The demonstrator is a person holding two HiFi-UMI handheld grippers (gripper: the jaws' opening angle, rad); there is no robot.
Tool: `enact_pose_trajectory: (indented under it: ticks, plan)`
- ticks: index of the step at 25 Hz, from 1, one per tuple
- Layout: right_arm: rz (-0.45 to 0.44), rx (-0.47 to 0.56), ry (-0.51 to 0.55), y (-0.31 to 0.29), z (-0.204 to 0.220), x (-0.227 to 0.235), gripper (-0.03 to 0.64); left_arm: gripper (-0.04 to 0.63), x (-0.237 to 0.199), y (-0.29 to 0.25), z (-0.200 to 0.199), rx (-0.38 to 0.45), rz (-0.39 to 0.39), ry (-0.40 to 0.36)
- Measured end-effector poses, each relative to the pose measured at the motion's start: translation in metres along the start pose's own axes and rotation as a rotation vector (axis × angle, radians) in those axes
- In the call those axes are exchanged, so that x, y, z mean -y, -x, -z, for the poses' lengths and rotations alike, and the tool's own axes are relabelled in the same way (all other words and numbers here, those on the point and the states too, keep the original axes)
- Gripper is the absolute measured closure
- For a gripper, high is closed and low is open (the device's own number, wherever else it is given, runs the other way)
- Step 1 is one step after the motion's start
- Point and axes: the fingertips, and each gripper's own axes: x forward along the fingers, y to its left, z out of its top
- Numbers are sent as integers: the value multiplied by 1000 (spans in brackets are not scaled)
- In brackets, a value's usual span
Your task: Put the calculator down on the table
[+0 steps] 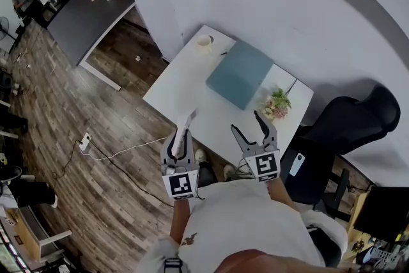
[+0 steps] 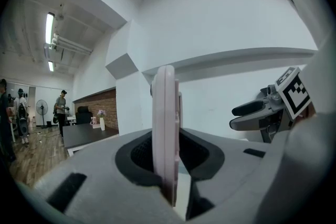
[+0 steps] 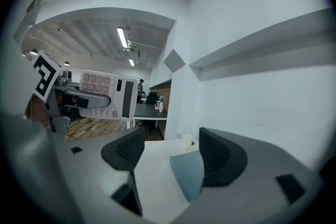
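A pale pink-white calculator (image 1: 188, 124) stands on edge between the jaws of my left gripper (image 1: 182, 139), which is shut on it just over the near edge of the white table (image 1: 185, 83). In the left gripper view the calculator (image 2: 164, 123) is edge-on and the pads press both its faces. From the right gripper view its keys and screen (image 3: 105, 93) show at the left. My right gripper (image 1: 246, 123) hangs open beside it over the table's near edge. Nothing is between its fingers (image 3: 126, 150).
On the table lie a blue-grey pad (image 1: 239, 73), a small cup (image 1: 204, 41) at the far corner and a flower posy (image 1: 277, 103) to the right. A black office chair (image 1: 348, 124) stands right of the table. A white cable (image 1: 115, 153) runs over the wooden floor.
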Motion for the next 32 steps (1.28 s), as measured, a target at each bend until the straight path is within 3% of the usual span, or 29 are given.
enact_pose_trajectory:
  ticks: [19,32]
  plan:
    - [224,-38,16,-68,-25,-22,291,508,-80,-69,-2,62,221,19]
    - [299,-117,7,-79,-8,-9,296,508,-73,-104,23,22,337,56]
